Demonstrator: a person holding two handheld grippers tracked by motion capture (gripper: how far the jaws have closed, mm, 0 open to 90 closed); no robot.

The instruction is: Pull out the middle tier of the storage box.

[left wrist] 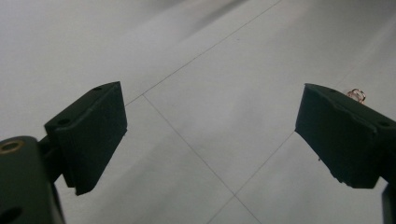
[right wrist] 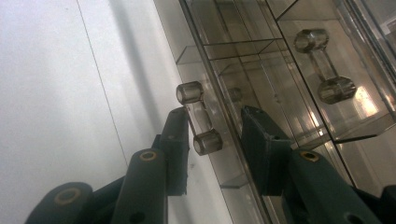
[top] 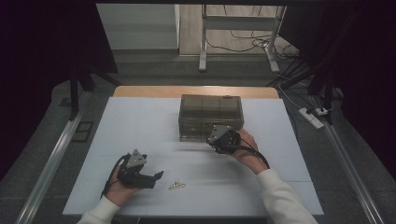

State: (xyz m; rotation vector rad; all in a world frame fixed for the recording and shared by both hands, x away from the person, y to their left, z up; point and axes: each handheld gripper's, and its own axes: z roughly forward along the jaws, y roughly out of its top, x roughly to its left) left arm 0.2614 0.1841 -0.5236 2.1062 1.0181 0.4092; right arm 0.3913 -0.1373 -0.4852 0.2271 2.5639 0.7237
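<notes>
Gripping at the front of the smoky clear drawer box (top: 211,115), the right gripper (top: 215,140) sits at about 1 o'clock from the table's middle in the high view, its grey plate facing up and the person's right hand (top: 246,145) behind it. That view hides the jaw tips against the box wall. The right gripper view fills this in: the jaws stand partly apart on either side of a clear bar handle (right wrist: 198,119) on a drawer front, one jaw just beside the handle at its 9 o'clock, the other at its 3 o'clock resting against the drawer face. Whether the pads actually press the handle cannot be told. A second handle (right wrist: 324,65) of the same kind shows at 1 o'clock, farther along the box.

Down at 7 o'clock of the table the left gripper (top: 156,177) lies low in the left hand (top: 119,189), jaws pointing toward 3 o'clock. The left gripper view shows them spread wide, released, with bare white table sheet (left wrist: 201,70) between them and nothing held. Past the jaw on the right of that view, a small metal clip (left wrist: 357,94) peeks out at 2 o'clock; the high view places the same clip (top: 177,185) on the sheet just beyond the left jaws, near but apart from them, at 6 o'clock from the box and well clear of it.
</notes>
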